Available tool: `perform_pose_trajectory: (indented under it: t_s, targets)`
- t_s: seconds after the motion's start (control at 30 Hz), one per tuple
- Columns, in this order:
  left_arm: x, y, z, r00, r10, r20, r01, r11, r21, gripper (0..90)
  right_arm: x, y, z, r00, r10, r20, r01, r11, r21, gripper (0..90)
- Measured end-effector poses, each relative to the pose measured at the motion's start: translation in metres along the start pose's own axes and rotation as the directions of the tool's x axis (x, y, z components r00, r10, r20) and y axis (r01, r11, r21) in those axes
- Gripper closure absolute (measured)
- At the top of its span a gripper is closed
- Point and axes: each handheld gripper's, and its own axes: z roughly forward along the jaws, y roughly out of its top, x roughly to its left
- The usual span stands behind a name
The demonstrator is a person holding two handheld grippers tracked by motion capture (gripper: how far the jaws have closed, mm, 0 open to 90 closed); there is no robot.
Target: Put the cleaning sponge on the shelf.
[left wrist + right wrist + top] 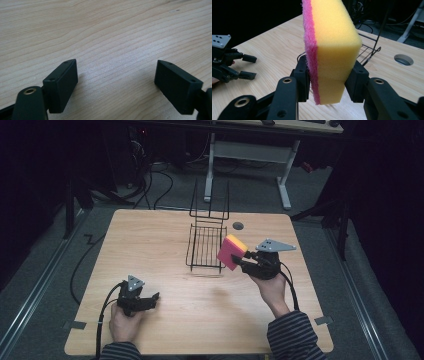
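A yellow sponge with a pink scrub face (pixel 231 251) (pixel 332 52) is held upright above the table, just right of a black wire rack (pixel 206 245). My right gripper (pixel 239 262) (pixel 329 81) is shut on the sponge, its pads squeezing the lower part from both sides. My left gripper (pixel 154 299) (pixel 116 80) rests near the table's front left, jaws wide open over bare wood with nothing between them. In the right gripper view the left gripper (pixel 247 66) appears far off at the left, open.
The wooden table (pixel 150 245) has a round cable hole (pixel 238 226) behind the rack. The rack's tall wire back (pixel 210 200) stands at its far end. Cables trail from both grippers. Beyond the table stand a desk frame and floor cables.
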Motion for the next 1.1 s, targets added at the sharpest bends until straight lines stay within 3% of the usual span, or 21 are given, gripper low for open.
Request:
perform_pose_trajectory:
  t_s: [0.53, 1.1]
  targets:
    - [0.000, 0.000, 0.000, 1.0000, 0.000, 0.001, 0.000, 1.0000, 0.001, 19.3, 0.007, 0.018, 0.031, 0.9991, -0.039, 0.014, 0.039, 0.999, 0.019, 60.6]
    - [0.000, 0.000, 0.000, 1.0000, 0.000, 0.000, 0.000, 1.0000, 0.001, 19.3, 0.007, 0.018, 0.072, 0.9975, -0.059, 0.039, 0.055, 0.995, 0.078, 60.5]
